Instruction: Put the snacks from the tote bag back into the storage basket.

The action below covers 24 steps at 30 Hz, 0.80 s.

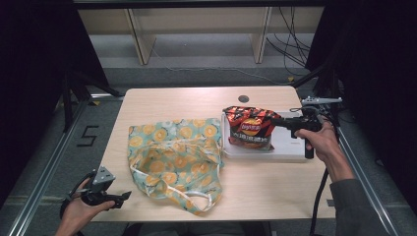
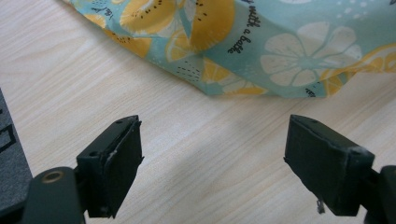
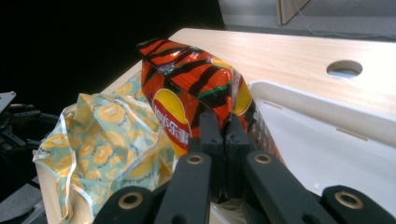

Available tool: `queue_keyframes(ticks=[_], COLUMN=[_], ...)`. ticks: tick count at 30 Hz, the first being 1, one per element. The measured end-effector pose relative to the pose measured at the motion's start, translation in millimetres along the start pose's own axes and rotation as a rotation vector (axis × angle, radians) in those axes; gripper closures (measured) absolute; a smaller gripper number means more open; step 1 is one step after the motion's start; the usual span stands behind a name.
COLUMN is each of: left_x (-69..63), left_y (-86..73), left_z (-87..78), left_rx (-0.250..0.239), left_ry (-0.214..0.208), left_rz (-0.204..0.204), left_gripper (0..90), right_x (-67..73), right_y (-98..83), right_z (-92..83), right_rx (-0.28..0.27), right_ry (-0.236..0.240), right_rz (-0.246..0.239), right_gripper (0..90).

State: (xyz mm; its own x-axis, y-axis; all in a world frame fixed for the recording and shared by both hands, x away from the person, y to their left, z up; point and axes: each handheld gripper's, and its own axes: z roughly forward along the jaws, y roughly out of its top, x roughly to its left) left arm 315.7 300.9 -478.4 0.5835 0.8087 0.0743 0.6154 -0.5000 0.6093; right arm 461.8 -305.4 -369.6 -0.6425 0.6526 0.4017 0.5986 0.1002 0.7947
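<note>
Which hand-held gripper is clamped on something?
The right hand-held gripper: shut on the chip bag over the white tray. The left hand-held gripper stands open.

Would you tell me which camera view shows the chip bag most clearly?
The right gripper view: the chip bag is close up, with its logo readable and the right gripper shut on its edge. The high view shows the same bag small, over the white tray. The left gripper view looks at the fabric bag instead.

Bag and tray partly hidden

The chip bag [image 1: 250, 129] covers the tray's [image 1: 290, 142] left part; the cloth bag [image 2: 261, 51] is cut off at the left gripper view's top edge.
</note>
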Motion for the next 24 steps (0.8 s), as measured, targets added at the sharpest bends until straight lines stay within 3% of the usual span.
queue_keyframes(ticks=[1,3,6,9,12,15,16,17,18,19,20,21,22,23,24], left_x=[0.2,-0.9,-2.5,-3.3,-3.3,-3.3,-3.3,-3.4,-3.7,-3.7,-2.8,-3.3,-3.4,-3.4,-3.3], left_y=[0.0,-0.3,-0.7,-0.6,-0.7,-0.6,-0.5,-0.6,-0.7,-0.7,-0.6,-0.5,-0.5,-0.5,-0.5], left_z=[0.1,1.1,3.3,3.7,4.0,3.7,3.7,3.7,4.2,4.2,3.6,3.7,3.7,3.7,3.6], left_rx=[0.002,-0.007,-0.016,-0.024,-0.024,-0.024,-0.023,-0.022,-0.025,-0.025,-0.015,-0.023,-0.024,-0.024,-0.024], left_ry=[0.0,0.003,0.023,0.017,0.02,0.013,0.012,0.01,0.014,0.014,0.018,0.011,0.012,0.012,0.012], left_rz=[0.001,-0.012,-0.022,-0.028,-0.029,-0.028,-0.028,-0.027,-0.031,-0.031,-0.018,-0.026,-0.027,-0.027,-0.026], left_gripper=[18.5,18.5,18.5,18.5,18.5,18.5,18.5,18.5,18.6,18.5,18.5,18.5,18.6,18.6,18.6], right_x=[-4.6,-9.3,-13.8,-17.9,-19.2,-22.2,-21.9,-23.3,-22.2,-22.2,-24.7,-25.7,-27.8,-26.0,-27.7], right_y=[-0.1,-1.6,-2.5,-1.3,1.4,4.1,4.9,6.0,6.5,6.5,8.0,9.7,10.3,10.5,11.2], right_z=[-1.2,-2.3,-4.8,-6.8,-7.4,-5.9,-4.8,-4.5,-3.4,-3.4,-3.4,-2.0,-1.0,-0.1,0.7], right_rx=[-0.009,-0.012,-0.017,-0.022,-0.014,-0.009,-0.005,-0.013,-0.01,-0.01,-0.008,-0.008,-0.014,-0.005,-0.004], right_ry=[-0.018,-0.022,-0.031,-0.05,-0.055,-0.065,-0.068,-0.075,-0.07,-0.07,-0.082,-0.084,-0.096,-0.086,-0.097], right_rz=[-0.033,-0.043,-0.015,-0.023,0.005,-0.009,0.01,-0.014,0.016,0.016,-0.012,0.004,-0.015,0.022,-0.001], right_gripper=[89.9,89.7,89.4,89.0,88.8,88.1,87.8,87.6,87.0,87.0,86.5,85.8,85.7,85.3,84.6])
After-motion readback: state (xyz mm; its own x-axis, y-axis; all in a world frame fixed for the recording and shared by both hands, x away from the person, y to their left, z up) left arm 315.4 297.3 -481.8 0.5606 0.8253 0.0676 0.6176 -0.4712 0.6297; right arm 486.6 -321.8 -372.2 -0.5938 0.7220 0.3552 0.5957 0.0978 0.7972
